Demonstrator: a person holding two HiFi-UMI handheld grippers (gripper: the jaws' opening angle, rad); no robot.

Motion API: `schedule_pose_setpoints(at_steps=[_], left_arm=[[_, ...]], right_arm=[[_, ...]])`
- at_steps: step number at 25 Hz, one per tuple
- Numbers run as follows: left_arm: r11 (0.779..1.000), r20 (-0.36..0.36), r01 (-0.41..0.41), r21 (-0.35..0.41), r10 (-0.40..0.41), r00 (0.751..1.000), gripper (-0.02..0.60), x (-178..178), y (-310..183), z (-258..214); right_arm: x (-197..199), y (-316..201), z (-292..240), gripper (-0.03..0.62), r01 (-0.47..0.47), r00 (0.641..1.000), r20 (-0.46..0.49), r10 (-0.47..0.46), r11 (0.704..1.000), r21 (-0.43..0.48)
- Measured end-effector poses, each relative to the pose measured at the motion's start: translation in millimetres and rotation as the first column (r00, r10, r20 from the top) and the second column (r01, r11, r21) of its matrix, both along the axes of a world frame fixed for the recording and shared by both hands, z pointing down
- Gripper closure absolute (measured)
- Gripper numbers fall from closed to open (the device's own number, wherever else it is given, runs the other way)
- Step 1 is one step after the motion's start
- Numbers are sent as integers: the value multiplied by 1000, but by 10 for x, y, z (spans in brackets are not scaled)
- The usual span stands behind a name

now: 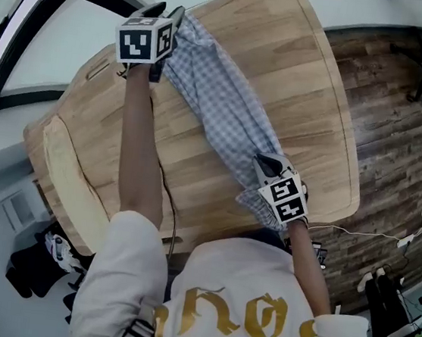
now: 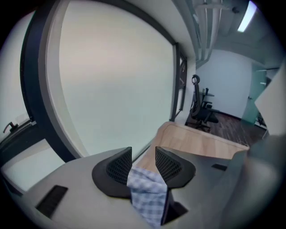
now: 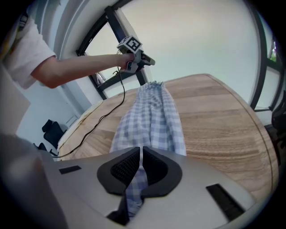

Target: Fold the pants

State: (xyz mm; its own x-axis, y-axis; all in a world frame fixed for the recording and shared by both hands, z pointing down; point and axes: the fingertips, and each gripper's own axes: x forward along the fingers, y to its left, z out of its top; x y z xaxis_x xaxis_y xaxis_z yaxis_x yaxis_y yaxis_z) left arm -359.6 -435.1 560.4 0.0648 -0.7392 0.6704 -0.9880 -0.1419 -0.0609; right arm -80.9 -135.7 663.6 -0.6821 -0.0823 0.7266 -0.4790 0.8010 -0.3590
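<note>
Holds the left gripper point(image 2: 143, 154) out at the table's point(image 1: 305, 84) far end, jaws set apart, with one end of the blue-and-white checked pants point(image 1: 226, 105) lying loose in the gap and not pinched. Clamps the right gripper point(image 3: 140, 155) at the table's near edge, jaws almost together and tight on the other end of the pants, cloth running down between the pads. Shows, from the head view, both grippers pointing away and downward, each with a marker cube on top and a bare forearm behind it.

Stretches the pants as one long narrow strip slantwise over the table, from far end to near edge, the middle resting on the wood, the far end lifted slightly toward the open jaws.

Beside the pants on the table, under the left arm, a thin black cable point(image 1: 167, 193) trailing toward the near edge. Along the table's left side, a pale padded strip point(image 1: 69, 177). Beyond the table's far end, a large window with a dark frame point(image 2: 42, 89). To the table's right, dark plank floor point(image 1: 400, 118) and, farther back, an office chair point(image 2: 201, 114).
</note>
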Motion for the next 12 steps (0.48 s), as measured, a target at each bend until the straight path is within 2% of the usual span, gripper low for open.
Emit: schedule_pose_setpoints(at_steps=[3,6,9,12], left_arm=[[996,-56,-80,50,83,995,410,578,328,-152],[990,-105,-134,54,139,985,410,1047,739,-149],[977,-229,-205,49,211,950,410,1569,1236,-113],[954,-255,-300,10,293,922,411,1968,1727,1]], right_arm=[[-7,-124,-134,558,-70,997,16,70,997,41],[27,-126,-244,565,-124,992,30,122,990,71],[100,-70,-338,565,-169,986,15,168,981,98],[186,33,-413,565,-208,977,-8,211,968,138]])
